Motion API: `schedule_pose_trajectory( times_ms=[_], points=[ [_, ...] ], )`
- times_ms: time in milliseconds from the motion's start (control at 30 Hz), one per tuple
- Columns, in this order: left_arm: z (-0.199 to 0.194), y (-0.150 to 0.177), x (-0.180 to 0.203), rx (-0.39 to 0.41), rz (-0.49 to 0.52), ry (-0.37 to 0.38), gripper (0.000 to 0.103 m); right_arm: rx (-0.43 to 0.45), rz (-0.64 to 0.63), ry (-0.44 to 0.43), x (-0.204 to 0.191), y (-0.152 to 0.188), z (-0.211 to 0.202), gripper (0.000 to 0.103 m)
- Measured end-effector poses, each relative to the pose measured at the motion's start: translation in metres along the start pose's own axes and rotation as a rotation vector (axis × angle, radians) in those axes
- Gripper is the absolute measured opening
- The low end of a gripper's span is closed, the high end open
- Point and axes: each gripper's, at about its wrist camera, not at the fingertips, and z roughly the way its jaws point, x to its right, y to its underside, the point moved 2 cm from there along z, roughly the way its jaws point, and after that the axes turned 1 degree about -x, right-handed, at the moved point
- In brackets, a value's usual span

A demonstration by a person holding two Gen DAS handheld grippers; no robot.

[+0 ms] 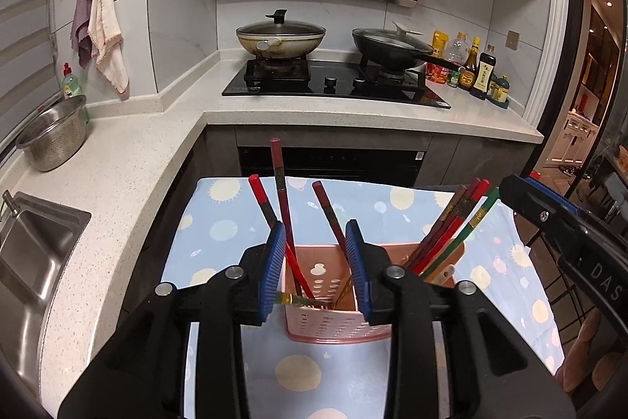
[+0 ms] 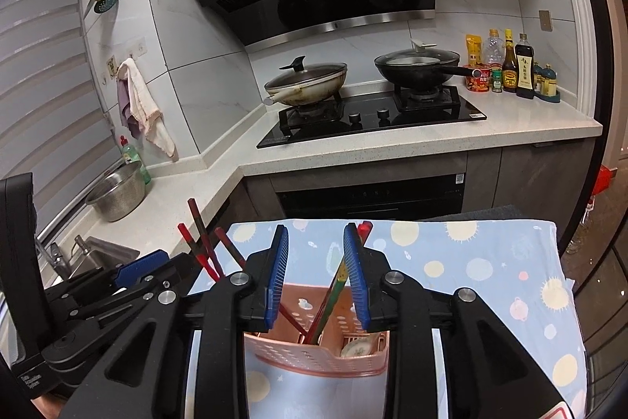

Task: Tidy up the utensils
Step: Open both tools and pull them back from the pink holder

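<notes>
A pink perforated utensil basket [image 1: 333, 324] stands on a table under a blue spotted cloth [image 1: 219, 222]. My left gripper [image 1: 316, 222] hovers over the basket's left compartment, open. Red chopsticks [image 1: 280, 191] stand loosely between its blue pads, one close to the left pad. A bundle of red, brown and green chopsticks [image 1: 451, 226] leans in the right compartment. In the right wrist view my right gripper [image 2: 316, 225] is open over the basket [image 2: 314, 356]. A green and red chopstick pair [image 2: 333, 285] stands near its right pad. A white ceramic piece [image 2: 359, 346] lies in the basket.
An L-shaped counter [image 1: 129, 167] carries a steel colander [image 1: 53, 136] and a sink [image 1: 35, 254] on the left. Behind is a black hob [image 1: 333, 81] with two lidded pans. Sauce bottles [image 1: 475, 69] stand at the back right. Towels [image 1: 102, 26] hang on the wall.
</notes>
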Motion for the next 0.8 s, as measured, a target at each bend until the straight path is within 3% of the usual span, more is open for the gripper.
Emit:
schedule_pose_trajectory(
  times_ms=[567, 700, 800],
  points=[
    [-0.049, 0.044, 0.008, -0.013, -0.004, -0.003, 0.035, -0.090, 0.003, 0.034, 0.004, 0.065, -0.053, 0.036],
    [-0.062, 0.060, 0.011, -0.018, -0.005, -0.004, 0.043, -0.102, -0.014, 0.048, -0.002, 0.081, -0.069, 0.036],
    [-0.071, 0.072, 0.013, -0.022, -0.007, -0.015, 0.047, -0.113, -0.031, 0.055, -0.006, 0.093, -0.082, 0.042]
  ],
)
